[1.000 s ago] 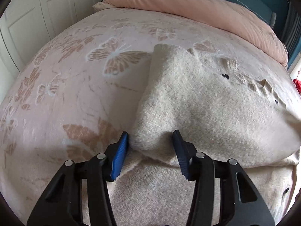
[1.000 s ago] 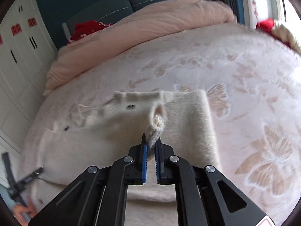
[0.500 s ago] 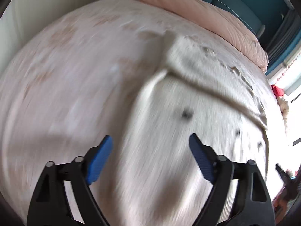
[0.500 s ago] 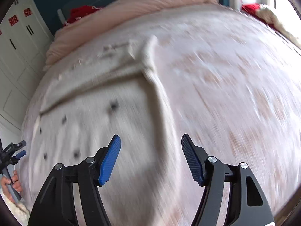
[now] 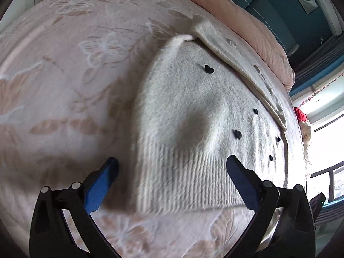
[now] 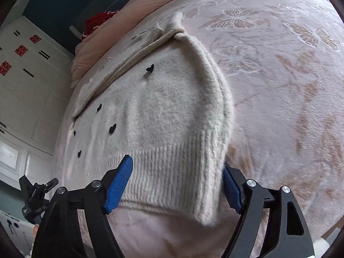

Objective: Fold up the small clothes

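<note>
A: What had changed in the last second?

B: Both claws had let go. A second earlier the right gripper (image 6: 176,182) was pinched on a raised corner of the cream fluffy knitted sweater with small black hearts (image 5: 193,116), and the left gripper (image 5: 172,172) had a fold of it between narrower fingers. Now the left jaws stood wide and were opening — nothing pressed between them. The right jaws were also opening, wide on both sides of the sweater's ribbed hem (image 6: 167,172), the pads not clamping it.

A: And where was the sweater?

B: It lay flat on the pink butterfly-patterned bedspread (image 5: 64,86), its hem nearest to the claws. The top part was turned over the body, near the far edge of the sweater. Beyond the sweater was a rolled peach duvet (image 6: 133,4).

A: So what did it mean?

B: I judged one fold was finished and dropped — the next grasp on the hem corners was not yet made.
</note>
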Demonstrator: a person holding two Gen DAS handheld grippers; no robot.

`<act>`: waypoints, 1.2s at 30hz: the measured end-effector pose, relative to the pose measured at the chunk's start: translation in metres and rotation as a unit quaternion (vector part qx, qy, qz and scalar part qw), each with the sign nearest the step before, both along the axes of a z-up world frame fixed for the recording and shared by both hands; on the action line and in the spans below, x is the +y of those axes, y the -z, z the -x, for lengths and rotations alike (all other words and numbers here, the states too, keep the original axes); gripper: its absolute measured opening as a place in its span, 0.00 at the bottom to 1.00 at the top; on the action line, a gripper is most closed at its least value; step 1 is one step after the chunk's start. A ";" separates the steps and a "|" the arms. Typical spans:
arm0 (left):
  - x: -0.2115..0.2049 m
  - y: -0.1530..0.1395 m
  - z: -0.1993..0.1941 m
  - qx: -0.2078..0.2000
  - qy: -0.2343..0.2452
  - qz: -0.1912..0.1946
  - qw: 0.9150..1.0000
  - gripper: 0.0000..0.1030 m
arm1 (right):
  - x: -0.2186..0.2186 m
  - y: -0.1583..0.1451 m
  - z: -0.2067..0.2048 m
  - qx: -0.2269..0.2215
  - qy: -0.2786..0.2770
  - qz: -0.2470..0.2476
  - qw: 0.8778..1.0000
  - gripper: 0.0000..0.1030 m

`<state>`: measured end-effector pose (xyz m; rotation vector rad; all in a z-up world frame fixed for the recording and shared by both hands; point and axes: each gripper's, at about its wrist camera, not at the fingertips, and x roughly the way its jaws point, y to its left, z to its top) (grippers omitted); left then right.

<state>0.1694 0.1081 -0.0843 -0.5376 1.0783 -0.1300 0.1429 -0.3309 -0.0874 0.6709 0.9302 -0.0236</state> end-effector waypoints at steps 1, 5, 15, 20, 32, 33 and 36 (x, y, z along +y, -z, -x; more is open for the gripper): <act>-0.003 0.001 -0.005 0.001 -0.002 0.004 1.000 0.95 | 0.003 0.001 -0.006 -0.002 0.000 -0.007 1.000 0.75; -0.006 -0.001 -0.015 0.006 -0.014 0.012 1.000 0.80 | 0.007 0.002 -0.014 -0.001 0.007 -0.010 1.000 0.57; 0.028 -0.024 0.011 0.024 -0.008 0.036 0.999 0.06 | 0.002 -0.036 0.020 -0.020 0.001 -0.015 1.000 0.10; 0.033 -0.048 0.044 0.019 0.021 0.036 0.999 0.06 | 0.007 -0.056 0.051 -0.015 -0.023 -0.008 1.000 0.10; 0.042 -0.029 0.155 0.091 0.090 0.030 0.991 0.07 | 0.020 -0.011 0.177 0.091 -0.104 -0.001 0.990 0.11; 0.038 -0.018 0.154 0.100 0.085 0.051 0.990 0.07 | 0.020 -0.006 0.176 0.090 -0.094 -0.004 0.992 0.11; 0.027 -0.004 0.149 0.111 0.068 0.060 0.990 0.09 | 0.029 -0.012 0.166 0.082 -0.107 0.015 0.991 0.18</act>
